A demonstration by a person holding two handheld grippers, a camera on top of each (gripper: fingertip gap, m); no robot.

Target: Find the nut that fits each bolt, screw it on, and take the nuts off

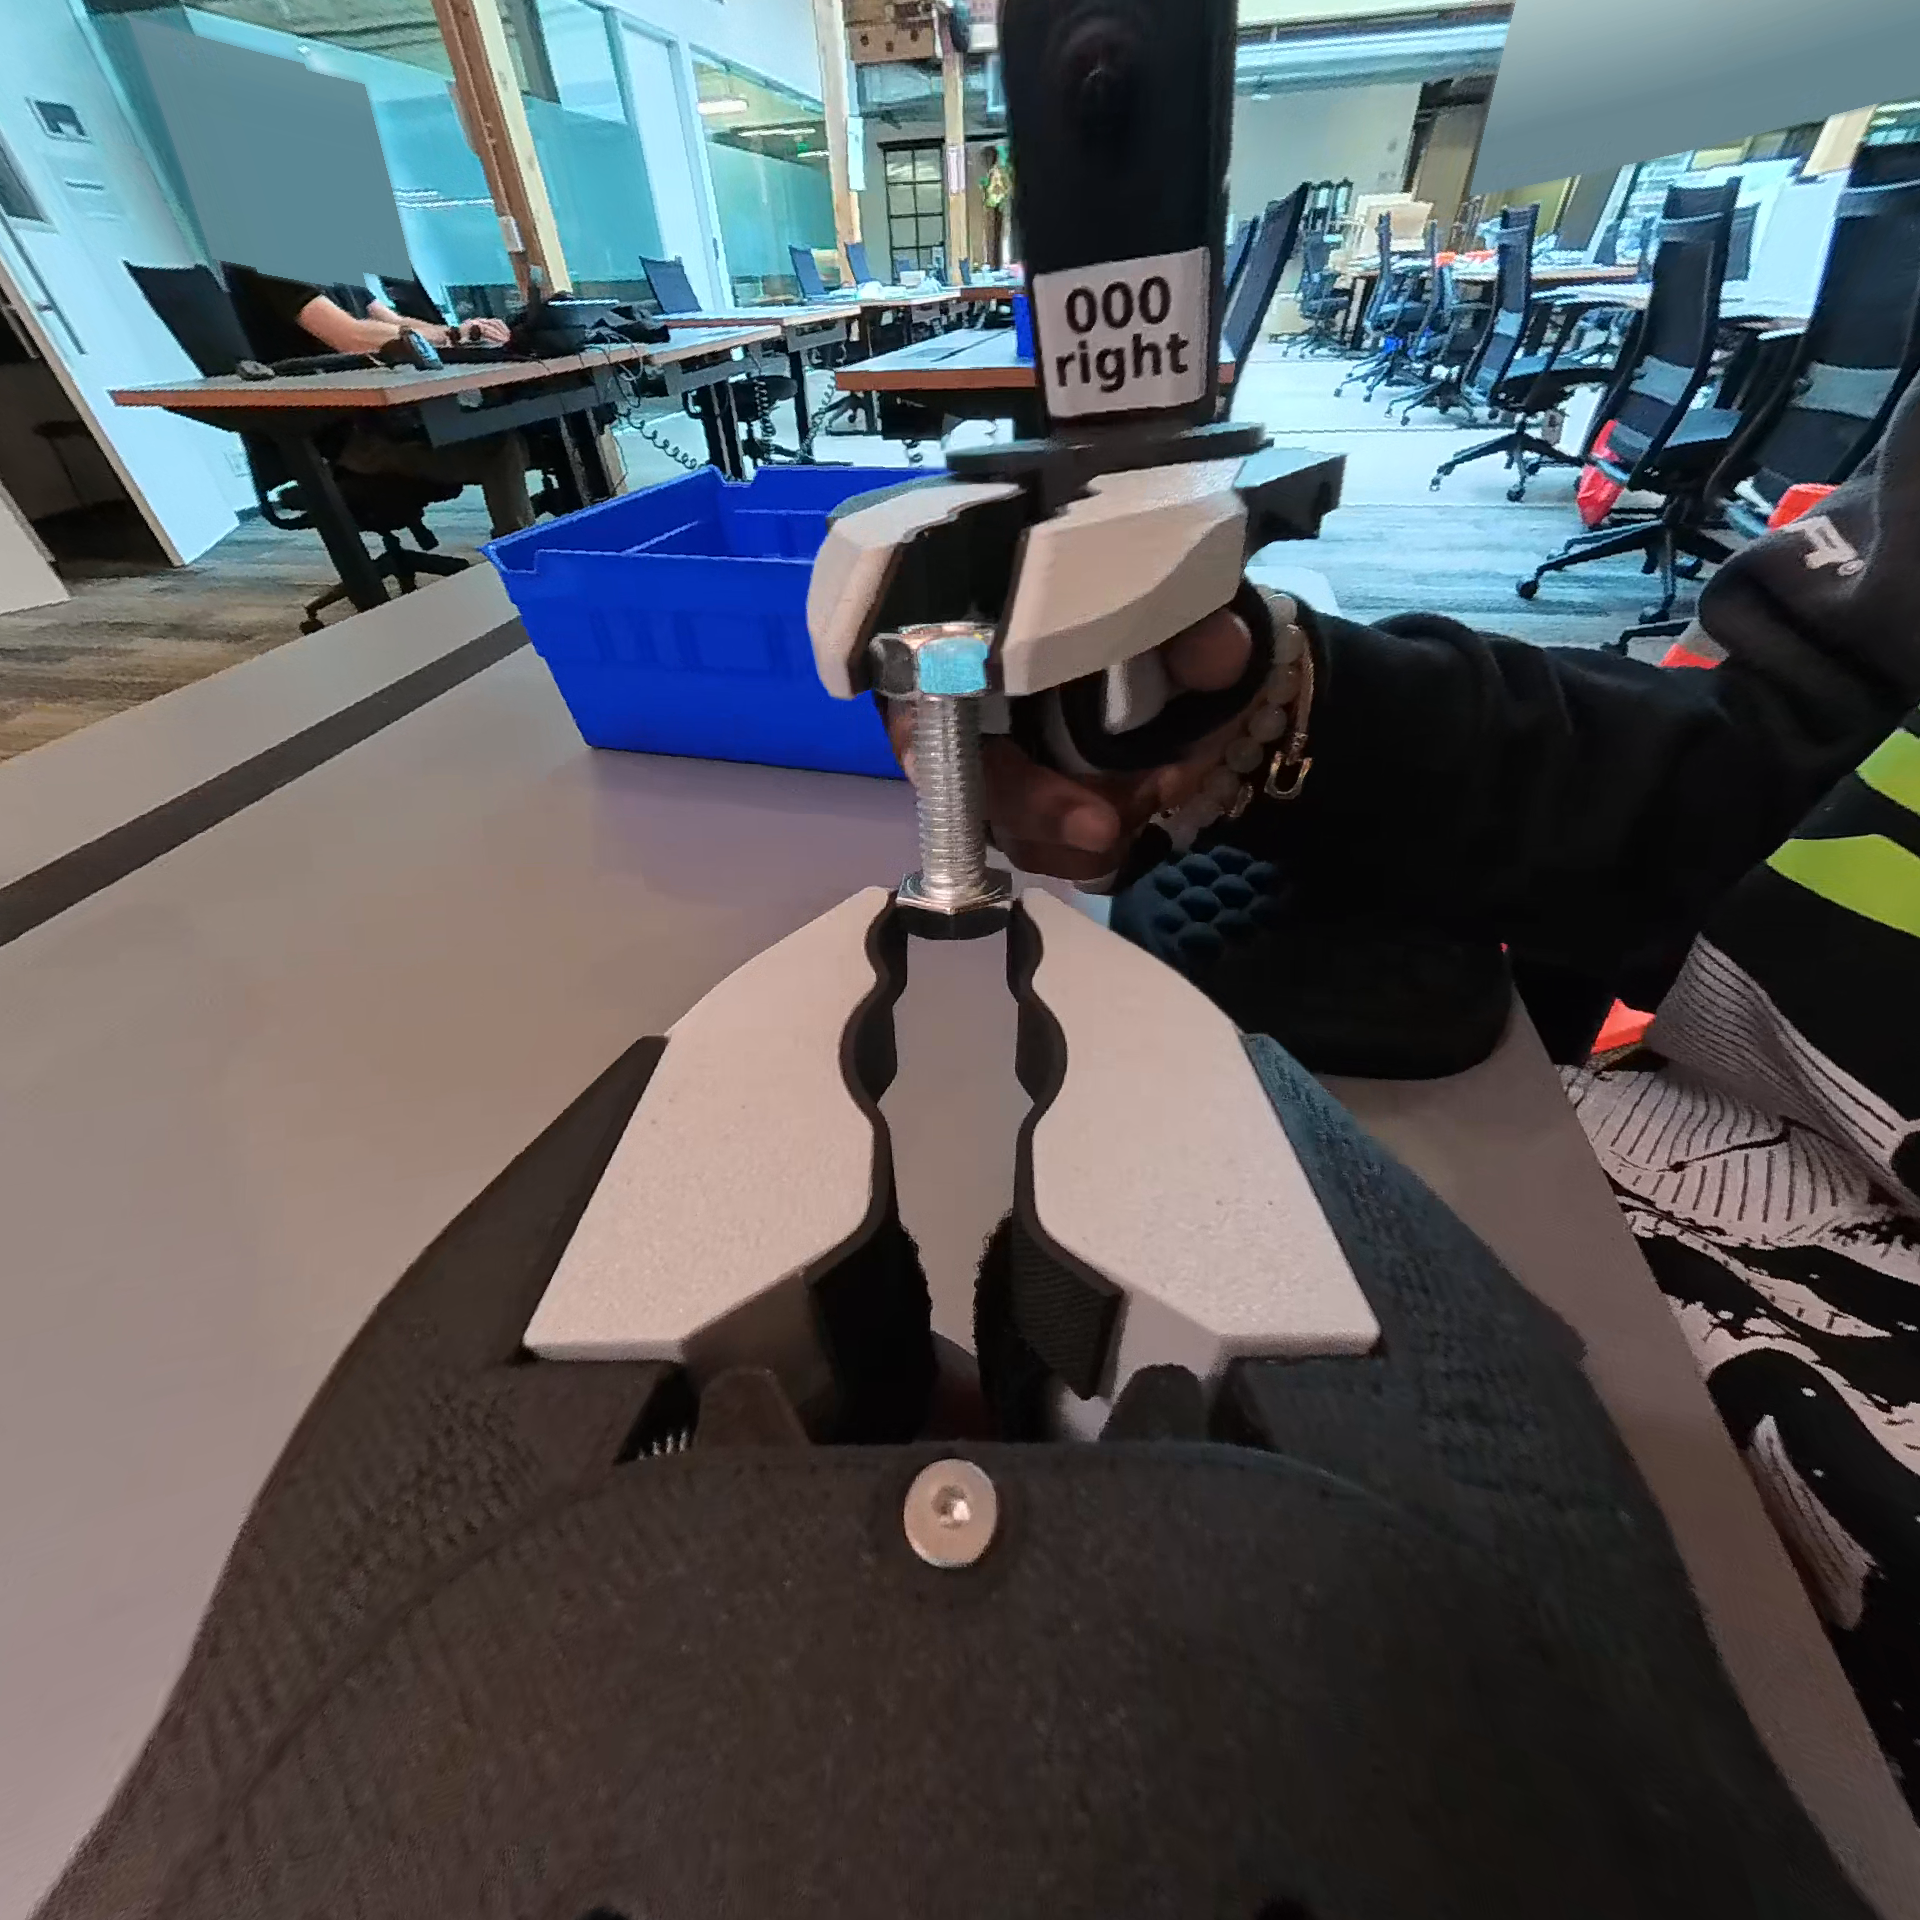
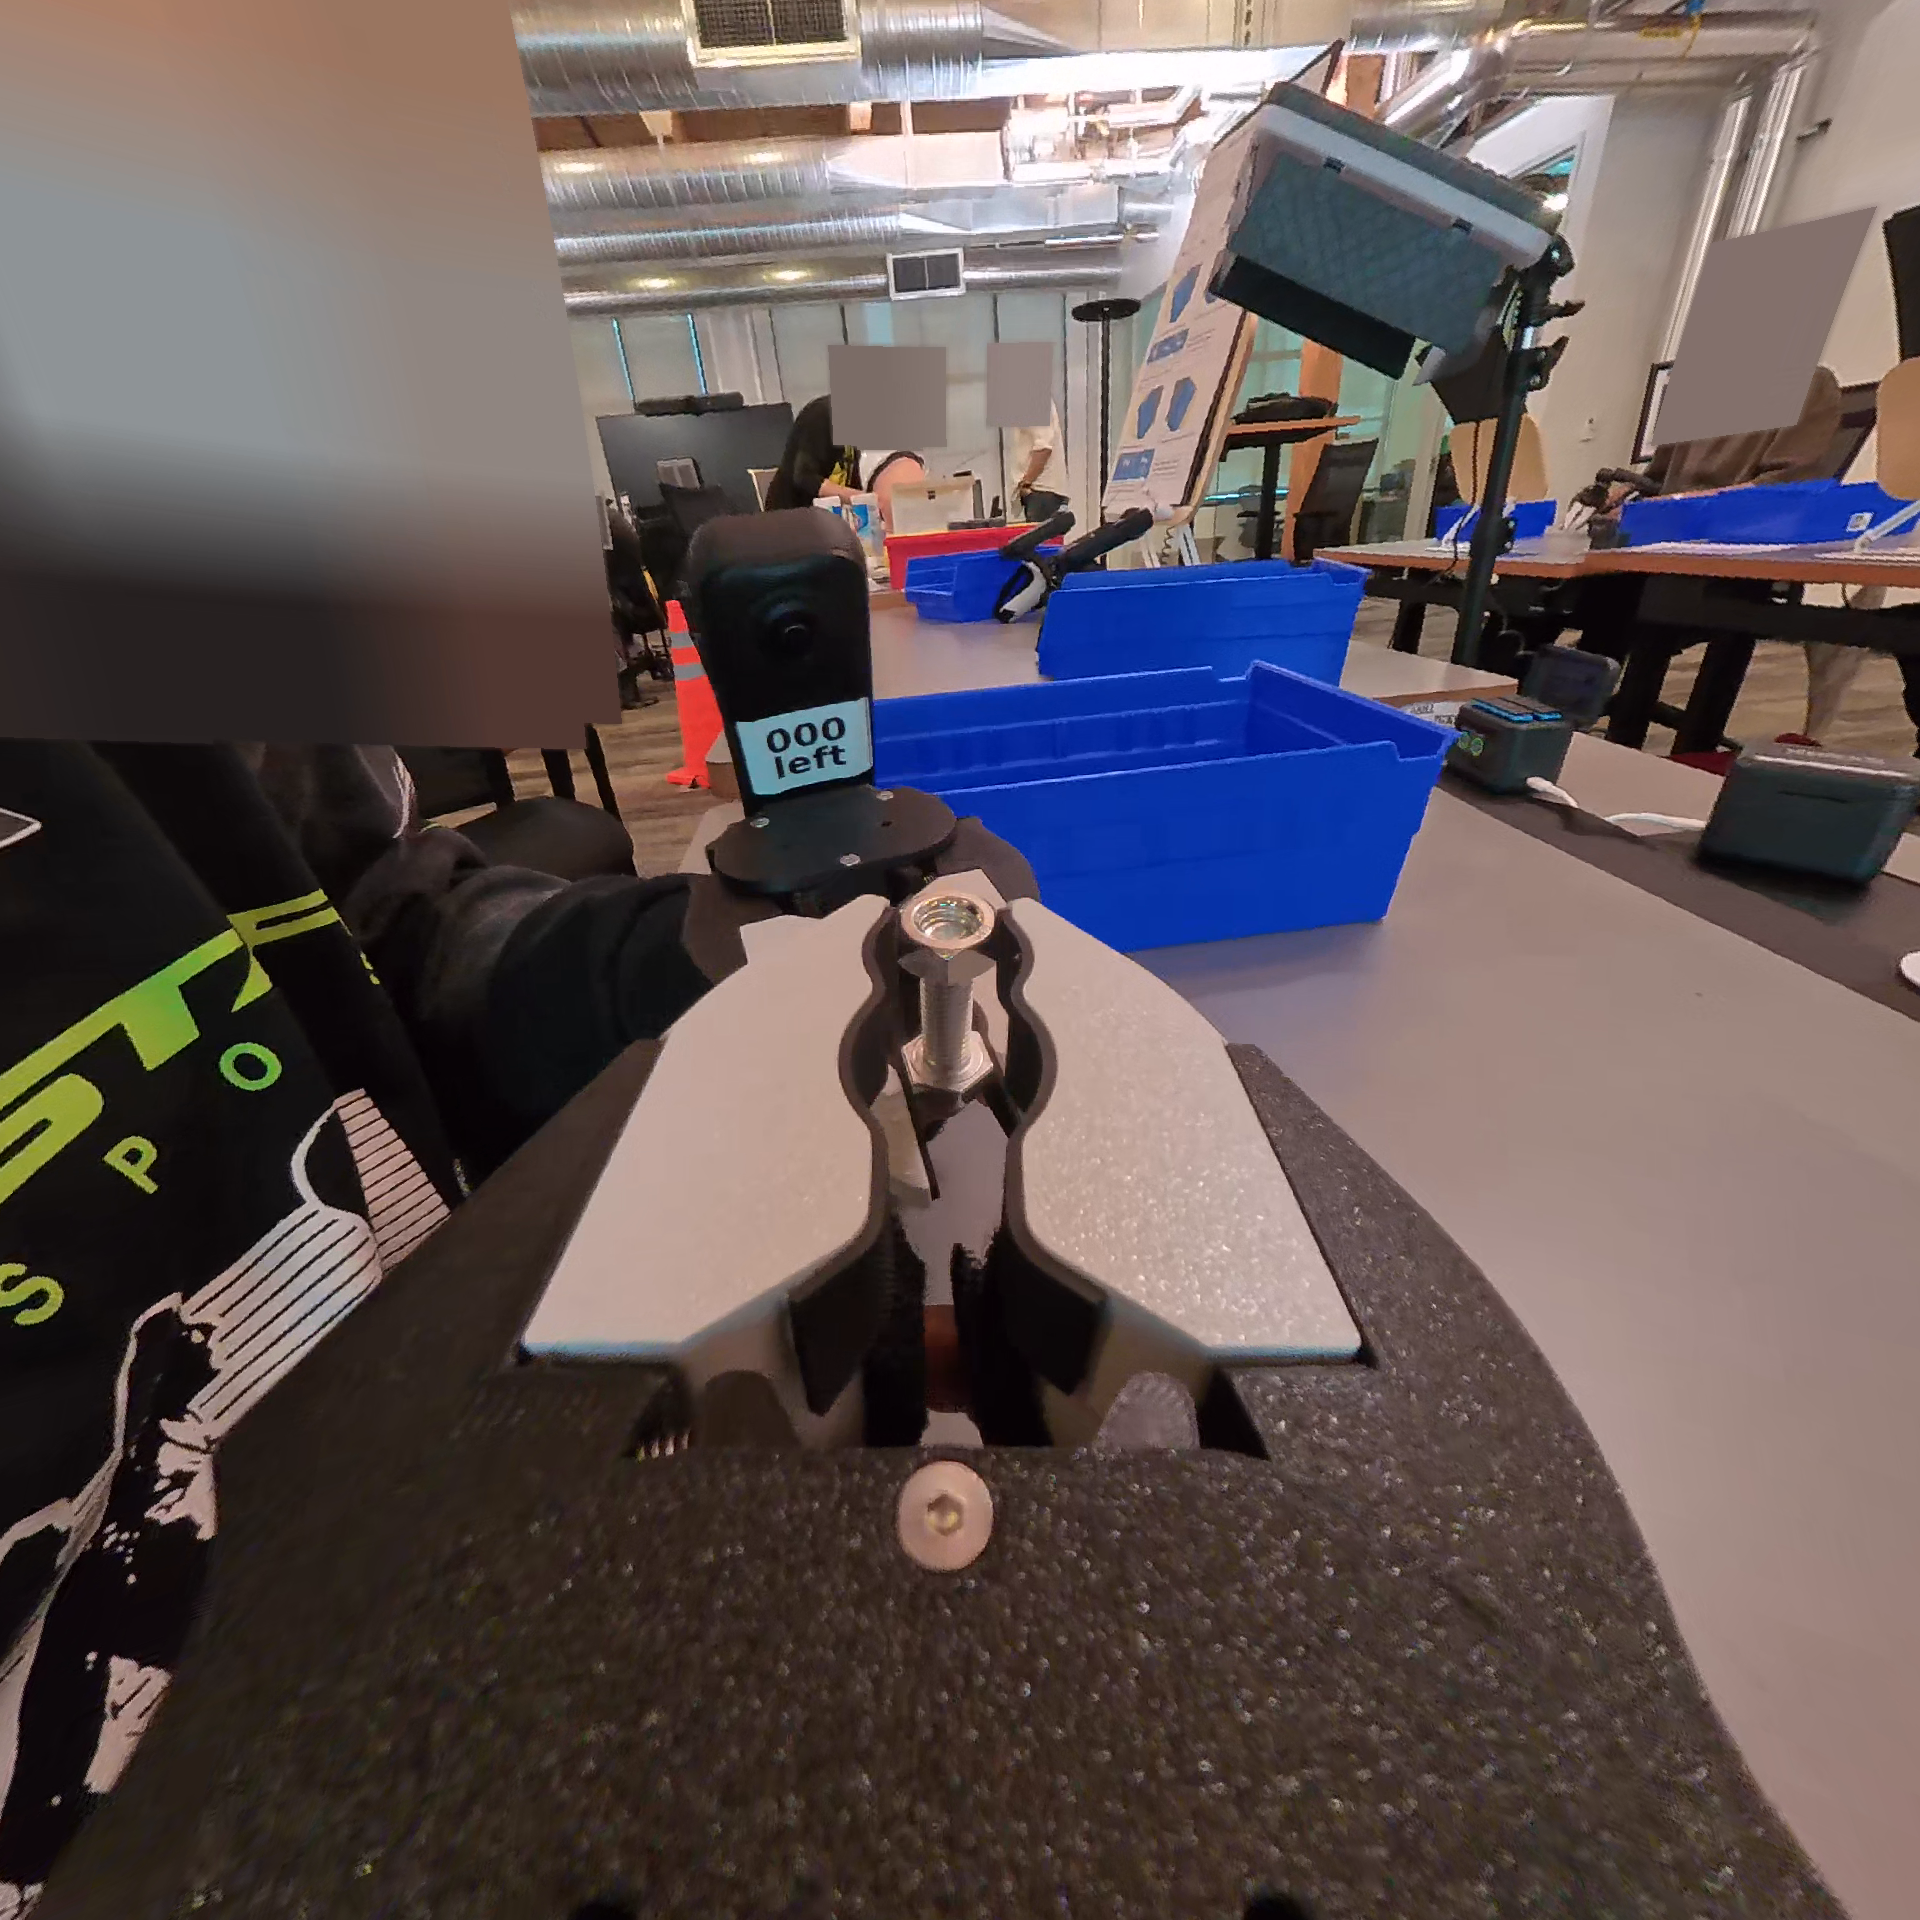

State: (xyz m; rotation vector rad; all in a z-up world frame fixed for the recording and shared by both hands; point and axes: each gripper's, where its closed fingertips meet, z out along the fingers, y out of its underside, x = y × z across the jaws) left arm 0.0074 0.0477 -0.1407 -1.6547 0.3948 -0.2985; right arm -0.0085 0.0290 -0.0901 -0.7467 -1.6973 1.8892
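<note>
A silver hex bolt (image 1: 943, 790) stands upright above the grey table (image 1: 312, 935). My left gripper (image 1: 954, 916) is shut on a silver hex nut (image 1: 954, 896) threaded onto the bolt's lower end. My right gripper (image 1: 927, 675) comes down from above and is shut on the bolt's hex head (image 1: 930, 665). In the right wrist view the bolt head (image 2: 943, 927) sits between my right gripper's (image 2: 943, 935) fingertips. The shaft runs down to the nut (image 2: 945, 1065), which is held in the left gripper (image 2: 945, 1086) below.
An open blue bin (image 1: 675, 634) stands on the table just behind the grippers and also shows in the right wrist view (image 2: 1164, 821). More blue bins (image 2: 1195, 623), dark boxes (image 2: 1808, 810) and a lamp stand (image 2: 1496, 468) lie farther right. A person's hand (image 1: 1091, 800) holds the right gripper. My hands' fingertips stand some 5 centimetres from each other.
</note>
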